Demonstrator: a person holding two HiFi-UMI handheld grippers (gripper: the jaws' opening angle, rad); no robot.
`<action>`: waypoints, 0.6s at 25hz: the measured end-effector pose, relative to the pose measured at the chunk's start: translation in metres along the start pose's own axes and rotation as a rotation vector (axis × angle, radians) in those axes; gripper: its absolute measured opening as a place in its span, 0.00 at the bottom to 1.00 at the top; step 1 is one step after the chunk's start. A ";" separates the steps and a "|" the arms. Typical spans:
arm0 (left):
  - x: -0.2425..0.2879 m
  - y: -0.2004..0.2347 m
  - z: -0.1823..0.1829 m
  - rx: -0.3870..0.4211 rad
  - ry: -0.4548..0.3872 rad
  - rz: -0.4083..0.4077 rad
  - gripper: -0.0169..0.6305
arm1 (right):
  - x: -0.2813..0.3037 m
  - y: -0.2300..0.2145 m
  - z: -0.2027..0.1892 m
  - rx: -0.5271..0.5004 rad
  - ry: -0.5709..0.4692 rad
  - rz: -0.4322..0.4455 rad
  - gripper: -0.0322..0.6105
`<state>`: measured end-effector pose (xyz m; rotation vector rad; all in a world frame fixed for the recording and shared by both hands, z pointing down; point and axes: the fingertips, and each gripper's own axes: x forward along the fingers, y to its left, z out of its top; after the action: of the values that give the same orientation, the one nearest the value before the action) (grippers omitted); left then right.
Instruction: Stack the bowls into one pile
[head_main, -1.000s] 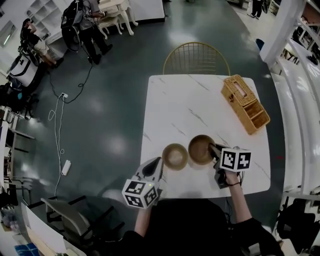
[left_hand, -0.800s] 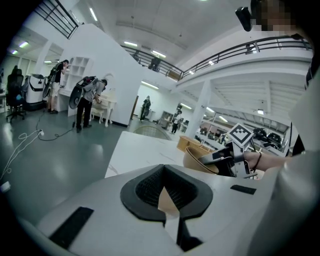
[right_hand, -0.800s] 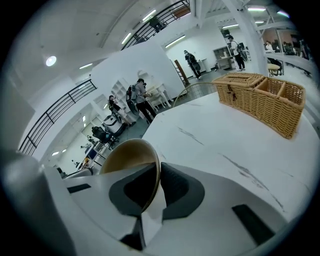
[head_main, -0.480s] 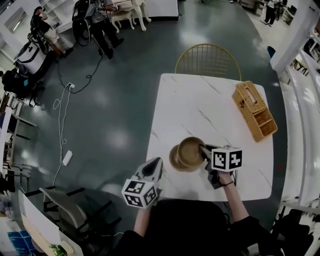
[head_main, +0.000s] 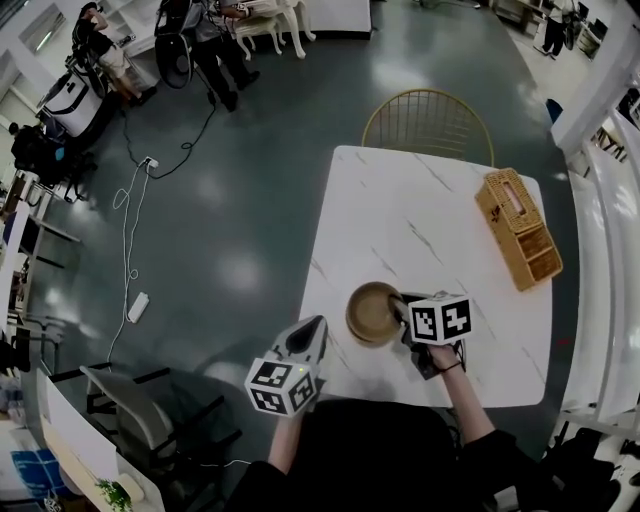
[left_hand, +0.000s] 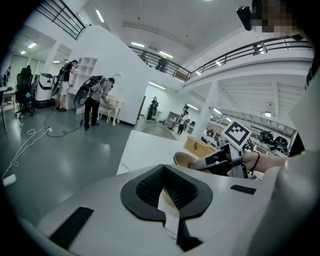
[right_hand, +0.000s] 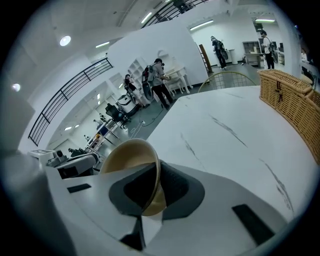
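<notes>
The tan round wooden-looking bowl is held by its rim in the clenched right tool, over the matching bowl well apart from the woven wicker basket; the left tool is closed and empty, and a skewed pile could be caused by an off-centre release.

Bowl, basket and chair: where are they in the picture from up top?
bowl (head_main: 370, 310), head view, its inside bottom.
basket (head_main: 508, 203), head view, its closed lid.
chair (head_main: 428, 91), head view, top rim of its back.
</notes>
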<state>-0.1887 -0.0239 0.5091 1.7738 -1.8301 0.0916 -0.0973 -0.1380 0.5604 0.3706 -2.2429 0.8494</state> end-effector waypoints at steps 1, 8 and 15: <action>0.000 0.000 0.000 0.000 0.001 0.001 0.05 | 0.002 0.001 0.000 -0.007 0.006 -0.001 0.10; 0.001 0.004 -0.002 -0.006 0.007 0.005 0.05 | 0.013 0.002 -0.007 -0.064 0.062 -0.025 0.10; 0.000 0.007 -0.003 -0.013 0.010 0.012 0.05 | 0.021 -0.001 -0.015 -0.131 0.116 -0.070 0.10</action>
<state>-0.1941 -0.0221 0.5139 1.7501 -1.8311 0.0922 -0.1038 -0.1290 0.5836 0.3284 -2.1522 0.6662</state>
